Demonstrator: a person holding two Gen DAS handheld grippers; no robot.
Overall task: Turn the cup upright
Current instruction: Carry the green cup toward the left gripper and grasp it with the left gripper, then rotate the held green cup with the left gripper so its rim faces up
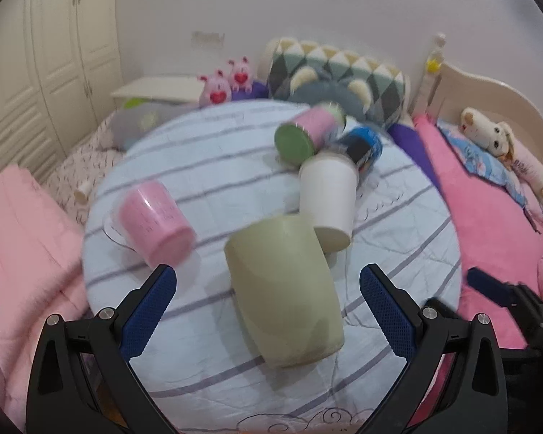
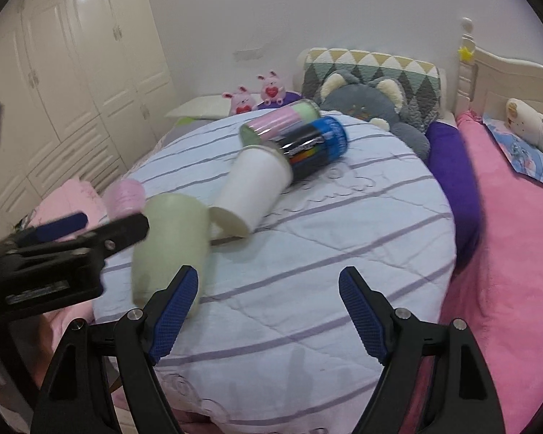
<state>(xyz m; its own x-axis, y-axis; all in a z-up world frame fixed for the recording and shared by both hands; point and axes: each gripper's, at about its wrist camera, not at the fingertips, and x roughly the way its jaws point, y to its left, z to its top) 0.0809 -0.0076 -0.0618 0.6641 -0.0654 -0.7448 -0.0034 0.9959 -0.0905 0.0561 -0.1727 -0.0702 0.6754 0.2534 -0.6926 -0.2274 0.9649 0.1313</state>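
Observation:
A pale green cup (image 1: 284,289) lies on its side on the round striped cushion (image 1: 213,379), bottom toward me. It also shows in the right wrist view (image 2: 170,242). My left gripper (image 1: 267,289) is open, its blue pads either side of the green cup, not touching. A white cup (image 1: 329,199) lies tipped just behind it, and a pink cup (image 1: 153,222) lies on its side to the left. My right gripper (image 2: 267,289) is open and empty over bare cushion, right of the green cup.
A pink-and-green canister (image 1: 307,132) and a dark blue canister (image 1: 361,146) lie at the cushion's far side. Plush toys and a patterned pillow (image 1: 340,72) sit behind. Pink bedding (image 1: 488,217) is to the right, a pink blanket (image 1: 18,253) to the left.

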